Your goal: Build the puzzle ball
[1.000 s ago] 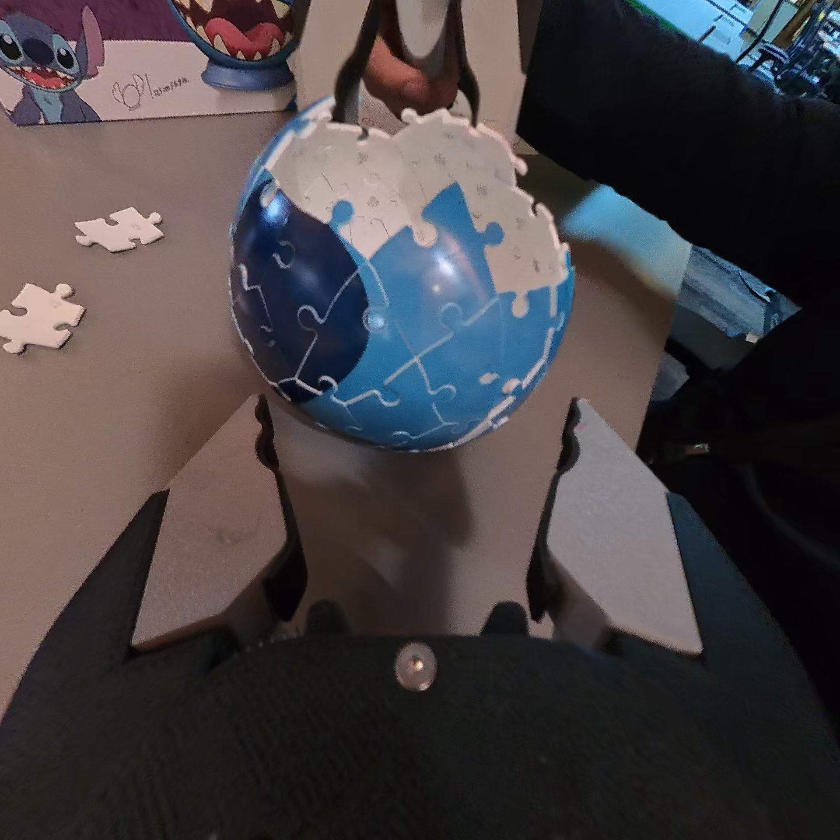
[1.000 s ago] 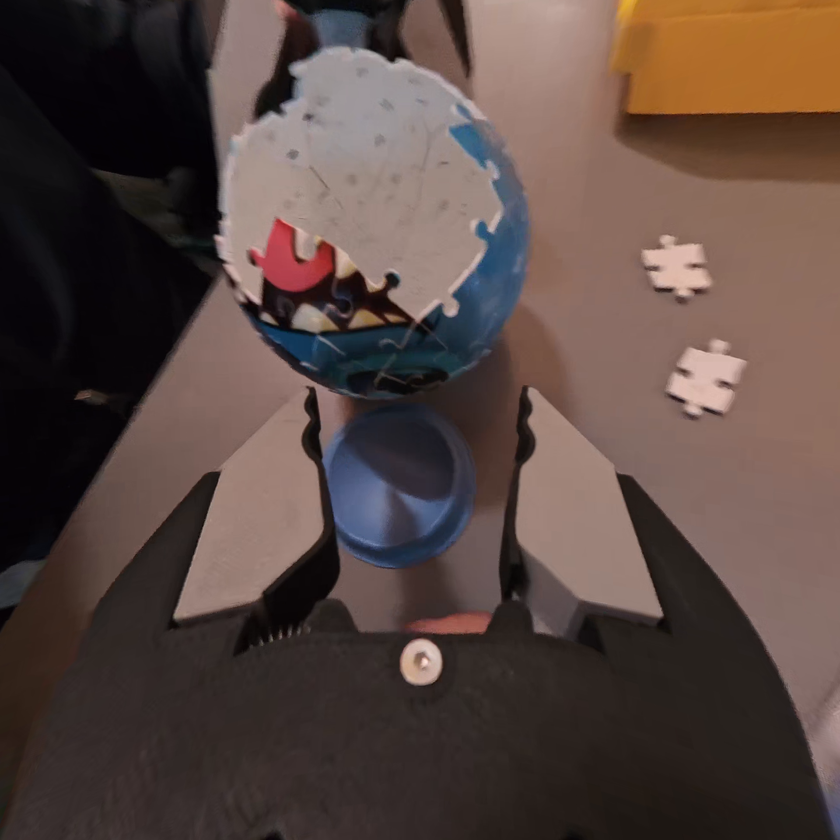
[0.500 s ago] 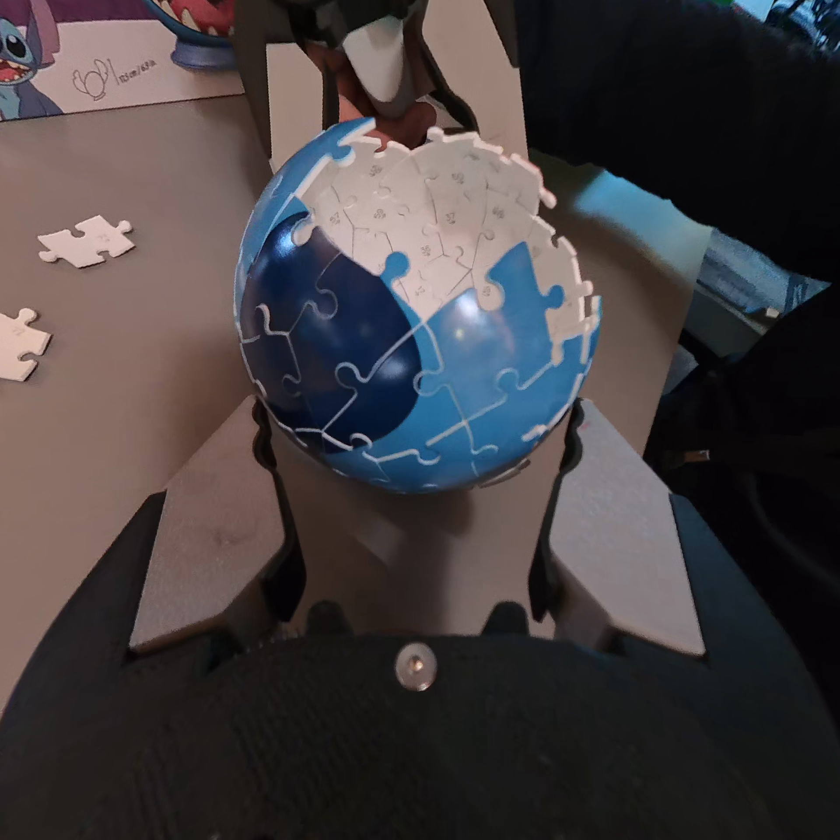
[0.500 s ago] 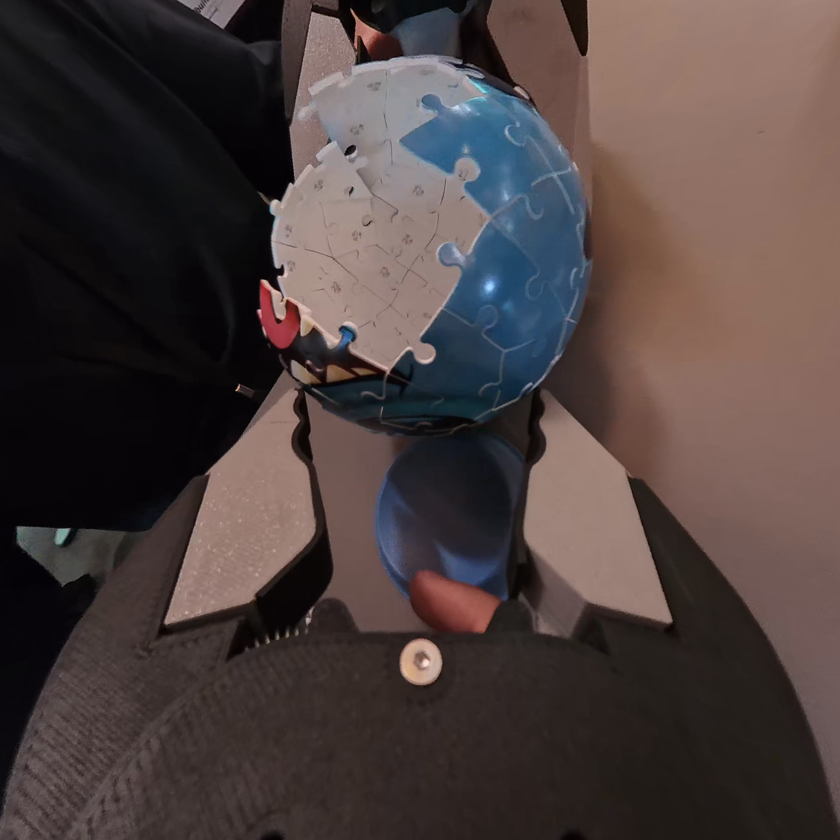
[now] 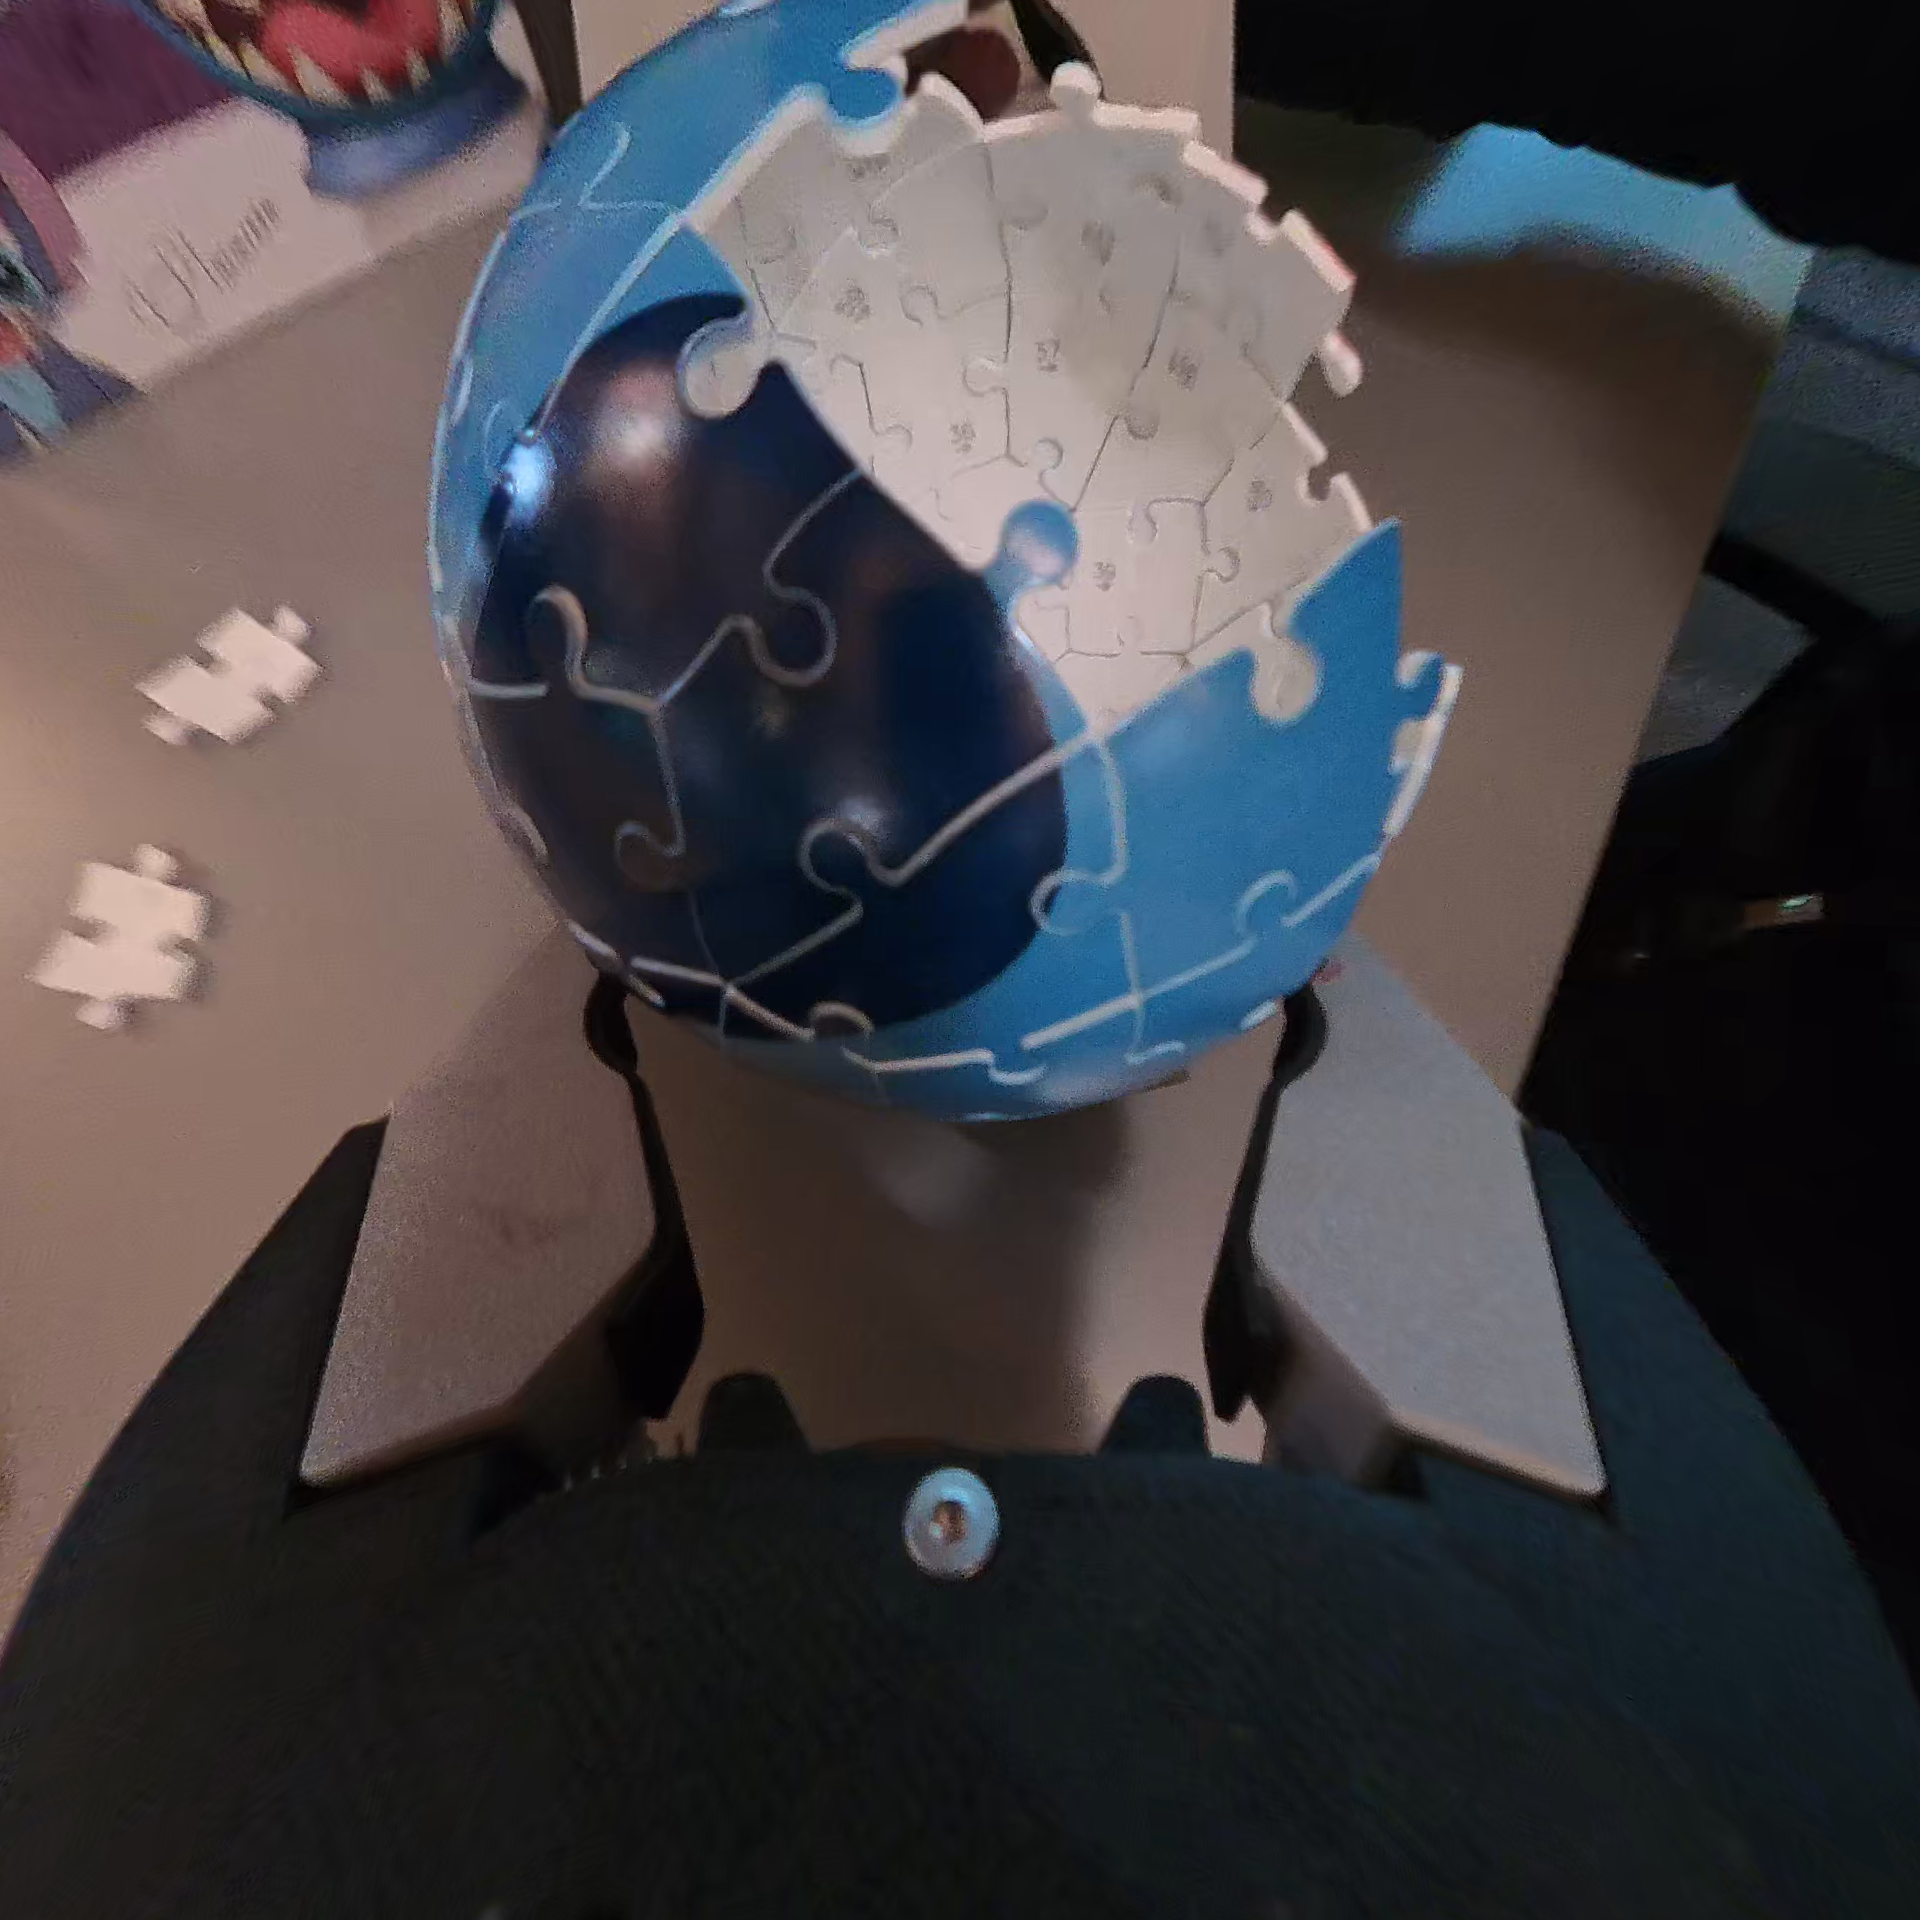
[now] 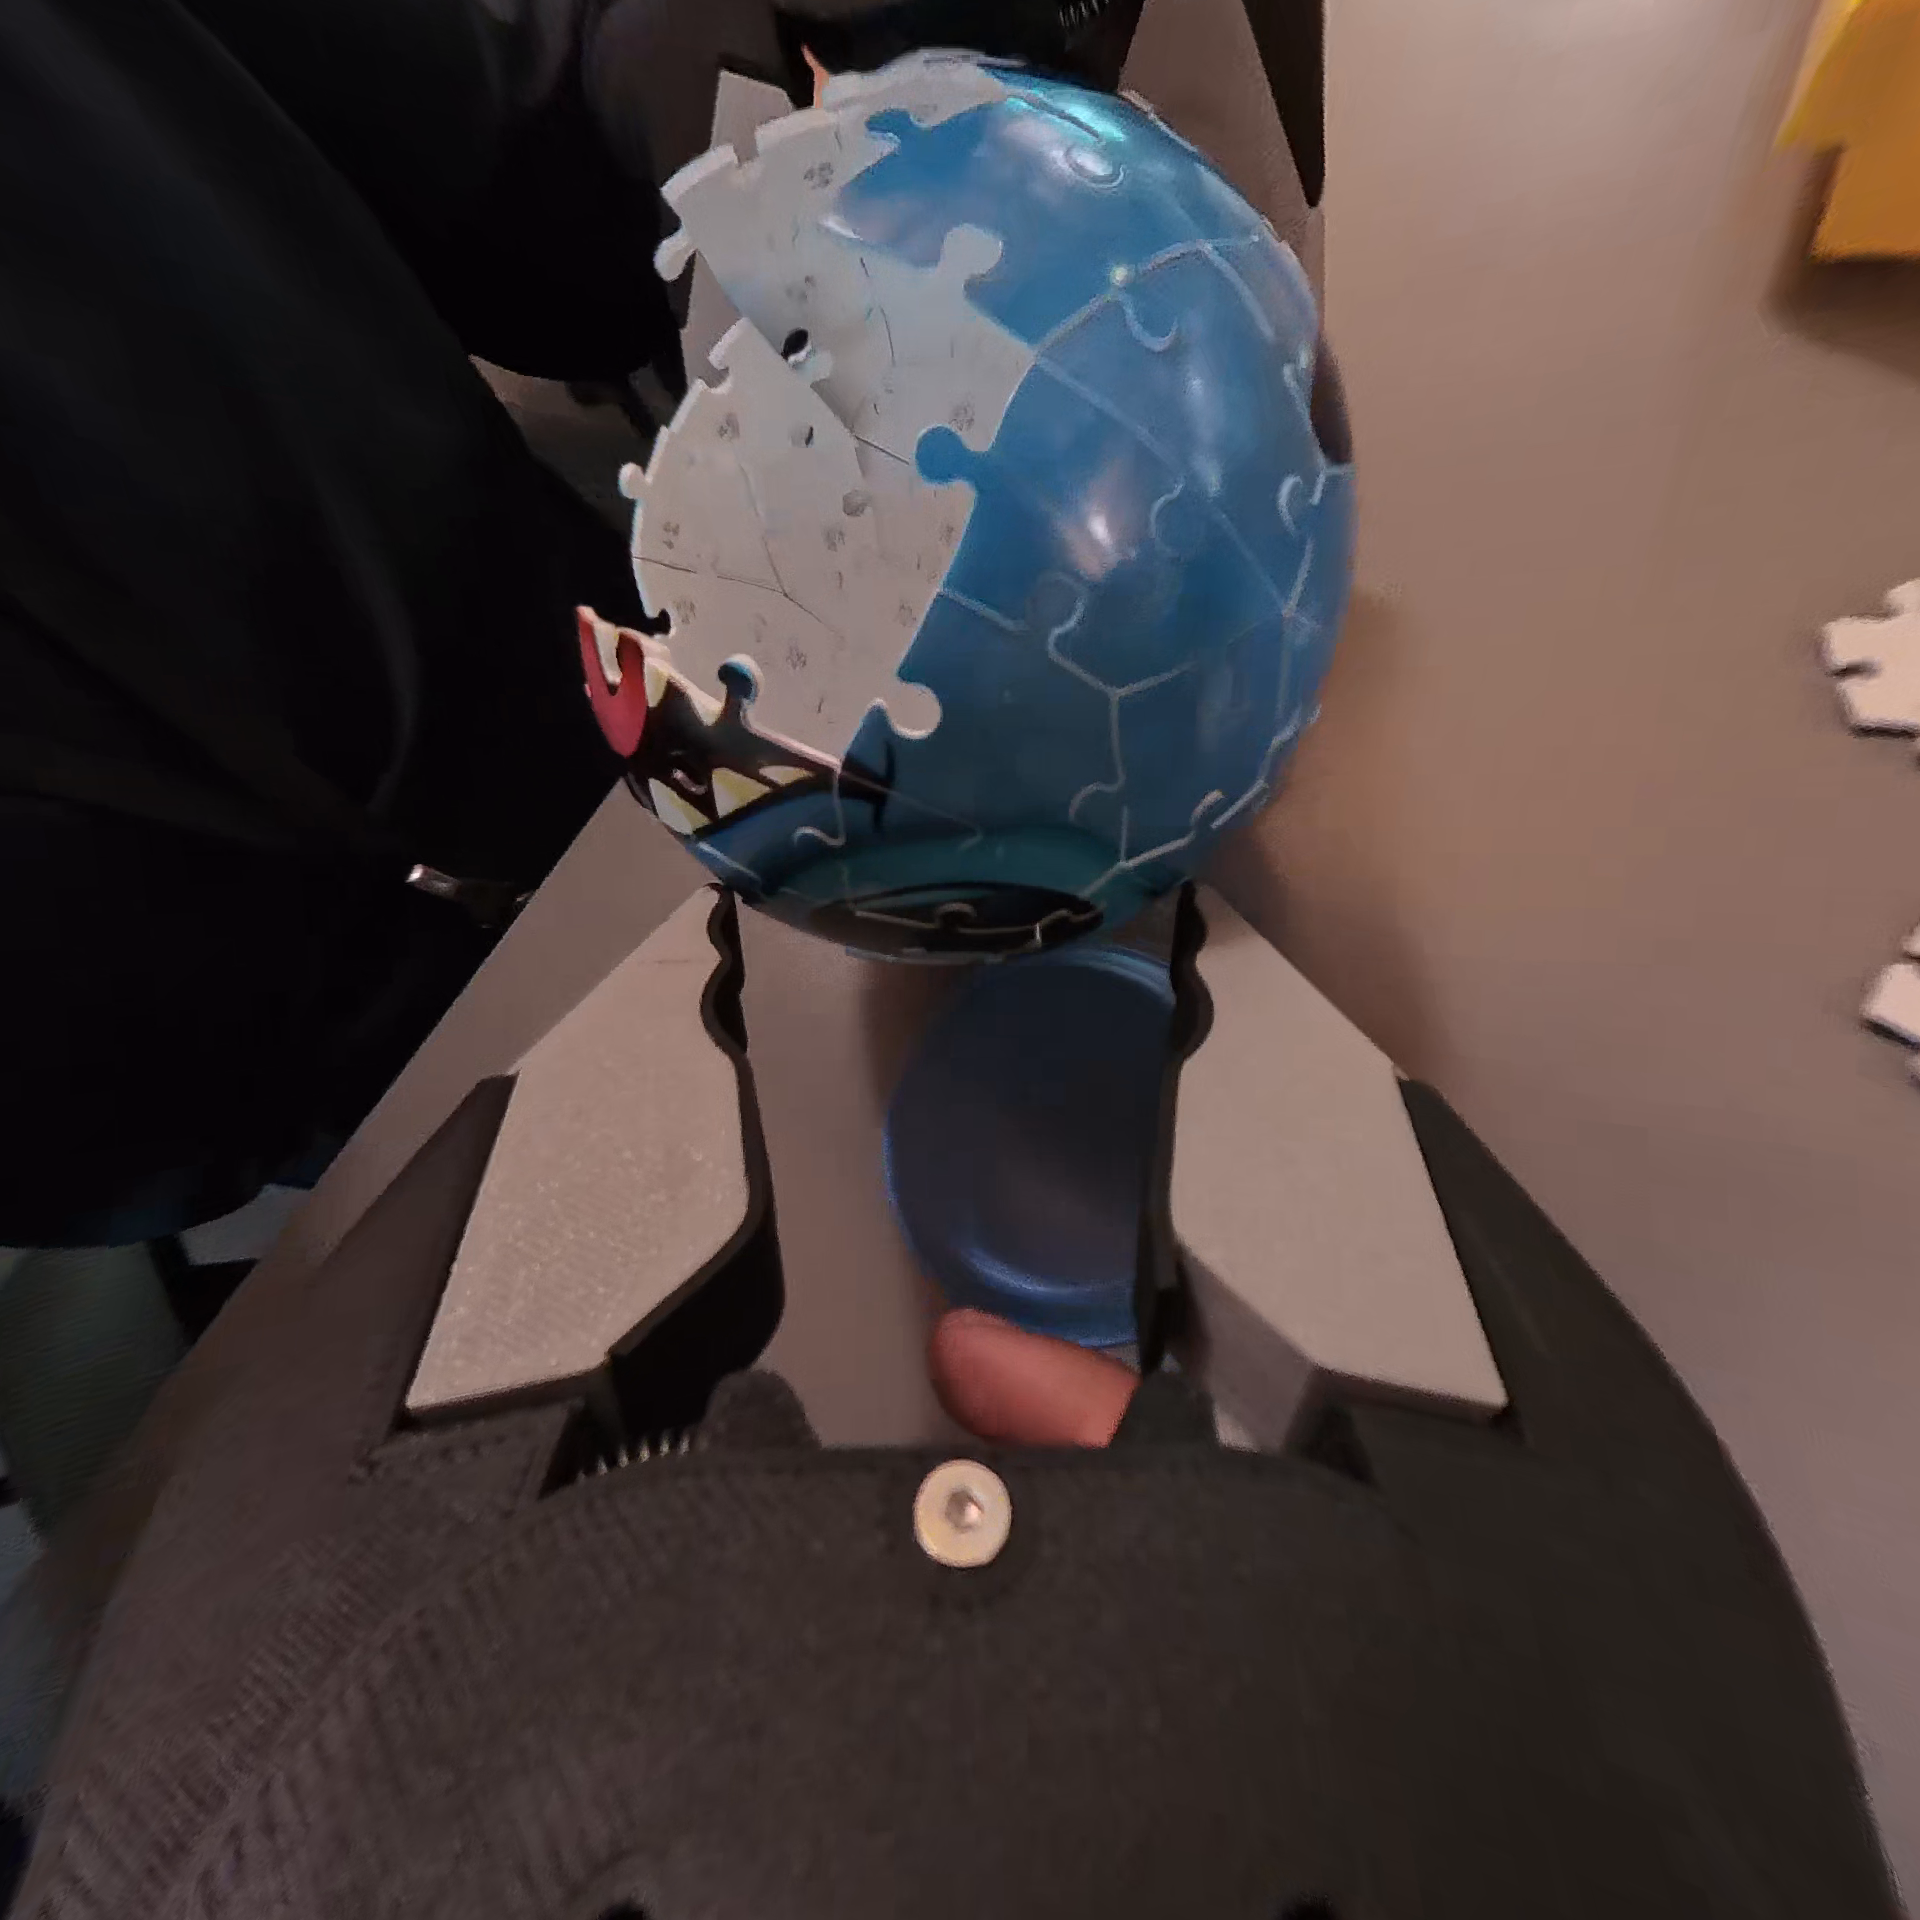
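Cradling is the word for what is seen: the puzzle ball (image 5: 883,727) is held up off the table (image 5: 260,1091), at the tips of both tongs, which face one another across it. The left gripper (image 5: 951,1023) is spread wide, its two fingers reaching under the ball's lower curve. The right gripper (image 6: 951,914) is likewise released and wide, with the ball (image 6: 1039,520) sitting at its tips. Neither pair is clenched on anything. Whether the tips press on the shell or merely lie against it cannot be told.

The ball is only partly built. A large gap is left at one side, through which the white inner faces (image 5: 1091,364) of the far pieces are seen. Two loose pieces (image 5: 229,675) lie on the table, well apart from the ball. A blue stand (image 6: 1029,1122) is seen between the right fingers, close against one of them, with a fingertip (image 6: 1029,1382) of the person at its near edge. How it is supported is not shown.

The step in hand is judged to be a turning or steadying of the shell, so that the gap is brought to a workable side. Next, the ball would need to be set down, perhaps on the stand, and one loose piece picked up and pressed into the edge of the gap. Gentle pressure is called for, since an open shell of this kind is likely to flex or come apart.
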Demonstrator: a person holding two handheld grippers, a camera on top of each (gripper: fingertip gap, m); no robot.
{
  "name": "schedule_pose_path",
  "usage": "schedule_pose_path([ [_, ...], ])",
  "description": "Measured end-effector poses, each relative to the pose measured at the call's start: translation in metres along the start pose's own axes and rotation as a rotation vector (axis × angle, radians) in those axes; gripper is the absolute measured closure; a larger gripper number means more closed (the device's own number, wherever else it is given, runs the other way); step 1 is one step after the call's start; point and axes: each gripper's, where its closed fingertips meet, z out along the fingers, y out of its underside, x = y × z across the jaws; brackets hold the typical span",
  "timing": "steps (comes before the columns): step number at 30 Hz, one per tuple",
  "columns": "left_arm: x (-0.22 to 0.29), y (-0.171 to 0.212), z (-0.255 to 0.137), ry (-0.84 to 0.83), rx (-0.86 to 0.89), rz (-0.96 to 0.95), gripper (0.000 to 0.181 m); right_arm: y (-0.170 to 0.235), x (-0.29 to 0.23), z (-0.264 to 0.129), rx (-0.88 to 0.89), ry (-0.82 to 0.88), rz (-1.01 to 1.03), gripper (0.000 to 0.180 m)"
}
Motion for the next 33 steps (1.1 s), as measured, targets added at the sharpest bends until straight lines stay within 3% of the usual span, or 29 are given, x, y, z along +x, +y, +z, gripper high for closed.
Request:
schedule_pose_path([
  [6, -0.035, -0.043, -0.004, -0.252, 0.024, 0.395, 0.067, 0.002, 0.015, -0.037, 0.009, 0.401, -0.211, 0.097],
  [16, -0.057, -0.045, 0.050, -0.139, -0.088, 0.553, 0.065, 0.047, 0.027, -0.062, -0.073, 0.739, -0.280, 0.097],
  [23, -0.057, -0.053, 0.058, -0.137, -0.058, 0.652, 0.064, 0.055, 0.029, -0.071, -0.116, 0.844, -0.347, 0.094],
  [33, -0.042, -0.033, 0.056, -0.139, -0.037, 0.696, 0.072, 0.056, 0.021, -0.074, -0.193, 0.916, -0.430, 0.084],
])
